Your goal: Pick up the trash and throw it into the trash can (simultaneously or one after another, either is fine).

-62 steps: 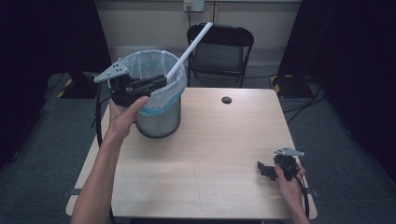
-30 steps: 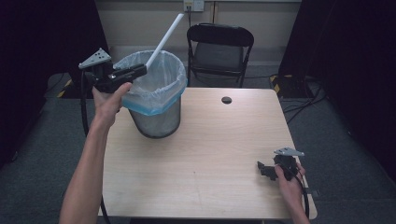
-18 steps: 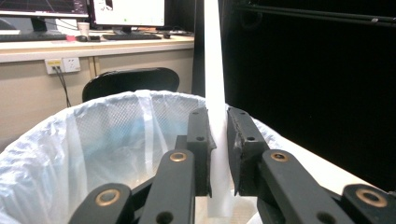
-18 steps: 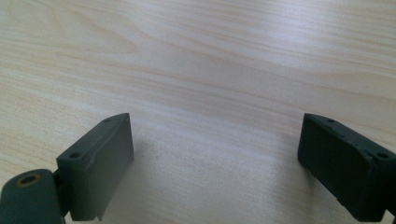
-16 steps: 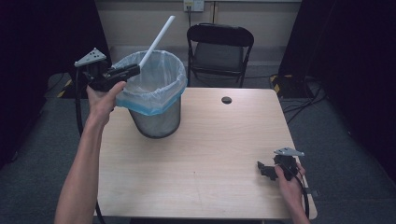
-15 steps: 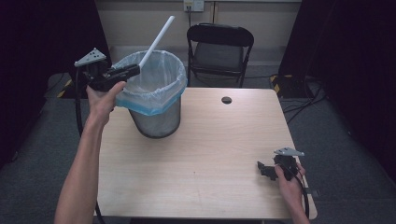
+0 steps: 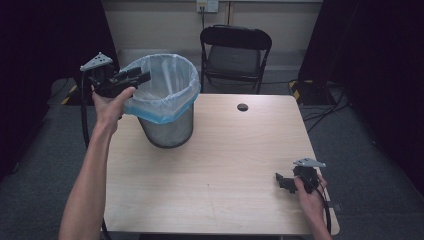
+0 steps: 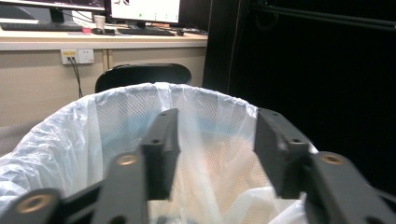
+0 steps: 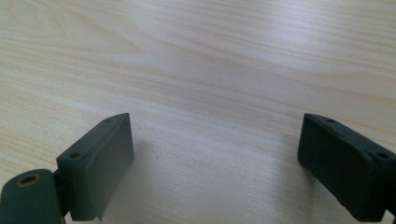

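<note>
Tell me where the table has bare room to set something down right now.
Most of the table is bare: the whole middle, between the bin at the far left corner and the right claw near the front right edge. The far right side around the small round hole is free too. Only the bin's corner is crowded, where the left claw hangs at its rim.

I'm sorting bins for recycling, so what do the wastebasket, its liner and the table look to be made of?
The wastebasket looks like grey metal mesh; a fine grid pattern shows through the liner in the left gripper view. The liner seems thin plastic film, translucent white with a blue tint, crinkled and folded over the rim. The table shows pale wood grain with a smooth matt finish, possibly laminate rather than solid wood.
</note>
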Available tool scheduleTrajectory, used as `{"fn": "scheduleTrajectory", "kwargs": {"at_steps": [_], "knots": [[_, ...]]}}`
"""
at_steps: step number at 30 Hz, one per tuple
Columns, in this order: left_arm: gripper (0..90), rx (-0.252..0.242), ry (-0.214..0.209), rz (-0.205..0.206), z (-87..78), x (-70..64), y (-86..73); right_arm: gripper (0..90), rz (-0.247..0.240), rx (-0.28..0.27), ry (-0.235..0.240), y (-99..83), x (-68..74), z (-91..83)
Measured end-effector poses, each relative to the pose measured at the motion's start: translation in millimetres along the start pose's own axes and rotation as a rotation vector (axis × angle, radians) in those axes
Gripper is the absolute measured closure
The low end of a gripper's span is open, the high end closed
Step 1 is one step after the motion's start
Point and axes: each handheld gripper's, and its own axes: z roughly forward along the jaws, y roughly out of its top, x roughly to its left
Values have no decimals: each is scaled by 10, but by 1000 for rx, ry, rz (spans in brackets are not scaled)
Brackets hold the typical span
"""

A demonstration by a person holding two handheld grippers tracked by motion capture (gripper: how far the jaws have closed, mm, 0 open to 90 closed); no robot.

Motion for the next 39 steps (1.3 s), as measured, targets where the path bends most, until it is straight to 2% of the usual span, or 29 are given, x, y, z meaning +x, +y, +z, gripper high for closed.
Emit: {"fn": "scheduleTrajectory", "kwargs": {"at_steps": [2, 6, 13, 15, 18, 19, 21, 29, 32, 34, 39], "knots": [[435, -4, 14, 1, -2, 3, 4, 96, 1, 0, 0, 0, 0, 0], [328, -9, 17, 0, -9, 3, 3, 95, 0, 0, 0, 0, 0, 0], [263, 11, -4, 8, 39, -40, -9, 95, 0, 0, 0, 0, 0, 0], [233, 9, -2, 0, 47, -56, -9, 95, 0, 0, 0, 0, 0, 0], [185, 22, -11, 10, 62, -86, -9, 95, 0, 0, 0, 0, 0, 0], [179, 22, -11, 10, 62, -86, -9, 95, 0, 0, 0, 0, 0, 0], [167, 52, -13, 43, 88, -125, -23, 95, 0, 0, 0, 0, 0, 0], [163, 49, -28, 44, 80, -201, -7, 95, 0, 0, 0, 0, 0, 0], [204, 45, -43, 43, 64, -218, -5, 95, 0, 0, 0, 0, 0, 0], [227, 16, -59, 42, 19, -255, -28, 95, 0, 0, 0, 0, 0, 0], [224, 19, -73, 54, -28, -302, -39, 96, 0, 0, 0, 0, 0, 0]]}}
